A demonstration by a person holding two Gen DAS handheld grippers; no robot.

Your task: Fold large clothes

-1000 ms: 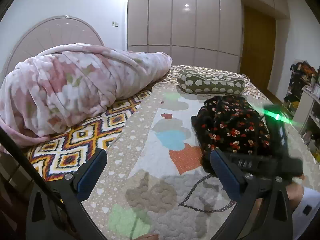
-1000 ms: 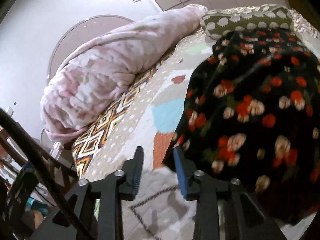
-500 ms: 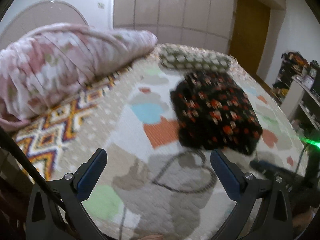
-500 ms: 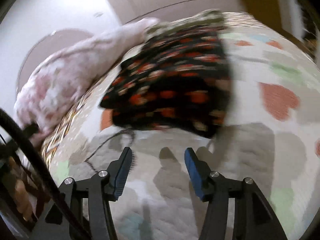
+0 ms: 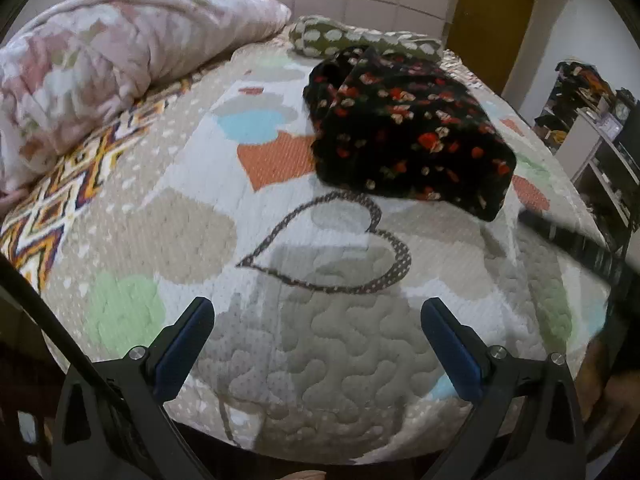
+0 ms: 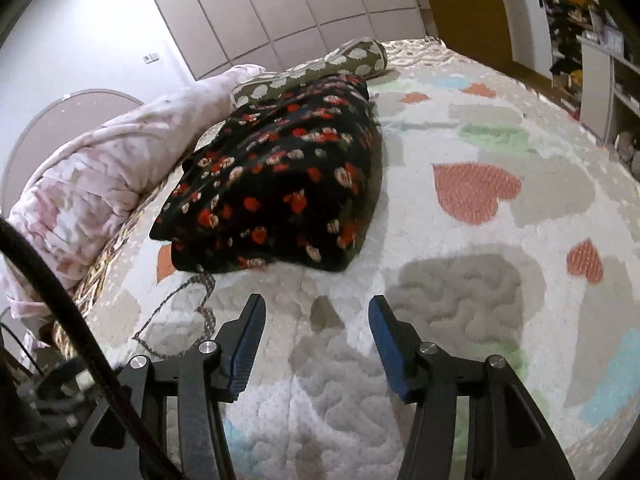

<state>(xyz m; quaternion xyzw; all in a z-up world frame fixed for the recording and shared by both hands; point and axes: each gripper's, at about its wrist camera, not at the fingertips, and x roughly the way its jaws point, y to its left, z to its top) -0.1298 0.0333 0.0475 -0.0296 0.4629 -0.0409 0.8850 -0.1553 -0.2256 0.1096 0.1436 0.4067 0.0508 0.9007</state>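
Folded into a thick rectangle, black floral garment point(image 5: 408, 132) lies flat.

No text, label, brand or number can be read on anything here.

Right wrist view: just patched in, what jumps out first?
The folded black floral garment lies on the heart-patterned quilt, just beyond the open, empty right gripper. Behind it sit a green spotted pillow and, to its left, a bundled pink blanket.
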